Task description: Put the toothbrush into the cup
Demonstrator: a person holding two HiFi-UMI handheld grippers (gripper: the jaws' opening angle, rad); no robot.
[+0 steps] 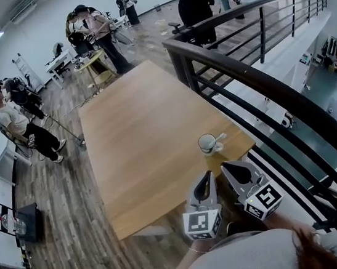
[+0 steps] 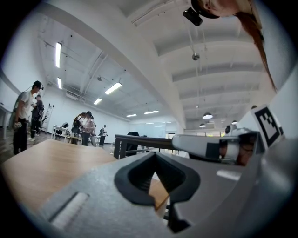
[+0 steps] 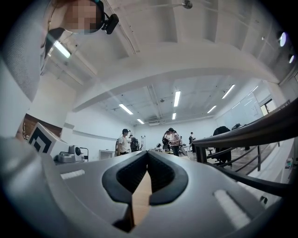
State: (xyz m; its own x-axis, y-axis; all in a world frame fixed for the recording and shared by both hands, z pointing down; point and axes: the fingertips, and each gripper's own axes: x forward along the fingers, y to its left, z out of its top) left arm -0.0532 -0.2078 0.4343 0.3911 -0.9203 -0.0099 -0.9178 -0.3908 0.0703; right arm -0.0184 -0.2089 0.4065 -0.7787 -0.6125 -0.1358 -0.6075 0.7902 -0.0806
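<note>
Left gripper (image 1: 208,177) at near edge of wooden surface (image 1: 137,135), jaws closed tip to tip, nothing in them. Cup (image 1: 206,144) by the surface's right edge, just beyond both grippers, toothbrush (image 1: 219,137) already in it, leaning right over the rim. Right gripper (image 1: 226,167) beside the left, jaws together, empty. Black railing (image 1: 261,85) on the right
</note>
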